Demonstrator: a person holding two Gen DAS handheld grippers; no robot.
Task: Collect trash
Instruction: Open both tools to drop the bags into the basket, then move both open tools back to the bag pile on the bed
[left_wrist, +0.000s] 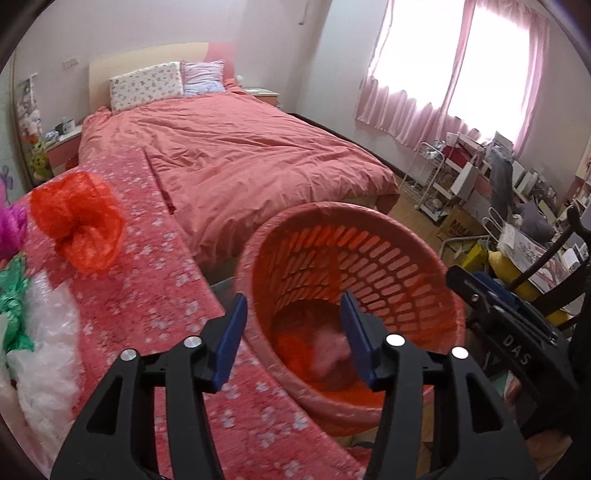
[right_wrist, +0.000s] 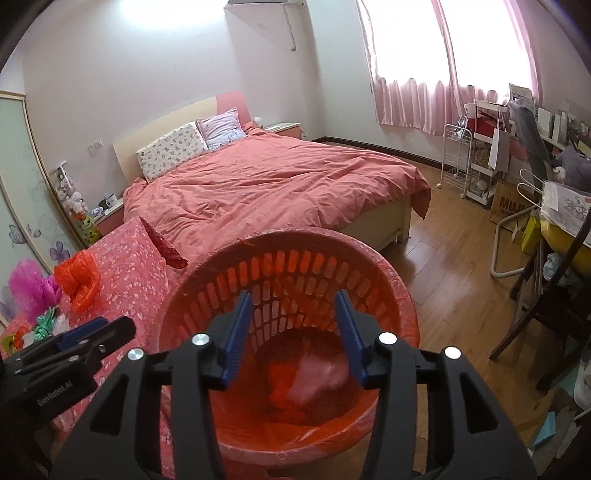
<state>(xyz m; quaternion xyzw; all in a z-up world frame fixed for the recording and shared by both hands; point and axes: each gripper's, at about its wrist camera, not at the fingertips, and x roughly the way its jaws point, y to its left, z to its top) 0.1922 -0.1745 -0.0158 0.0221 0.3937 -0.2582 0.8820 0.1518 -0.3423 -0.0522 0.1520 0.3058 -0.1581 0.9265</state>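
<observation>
A red slotted trash basket (left_wrist: 373, 266) (right_wrist: 295, 266) with a plastic liner stands beside a table with a pink flowered cloth (left_wrist: 155, 295). Inside it lie red and pale pink crumpled bags (right_wrist: 314, 376). My left gripper (left_wrist: 293, 325) is open and empty, hovering at the basket's near rim. My right gripper (right_wrist: 293, 325) is open and empty, right over the basket's mouth. On the table lie a crumpled orange-red bag (left_wrist: 77, 221) (right_wrist: 77, 277), a magenta bag (right_wrist: 29, 288), a green bag (left_wrist: 14, 306) and clear plastic (left_wrist: 48, 354).
A bed with a salmon quilt (left_wrist: 240, 147) fills the room behind the table. A white wire rack (right_wrist: 458, 162), cardboard box and cluttered desk stand at the right. A dark wooden chair (right_wrist: 546, 306) is near the basket on the wood floor (right_wrist: 450, 277).
</observation>
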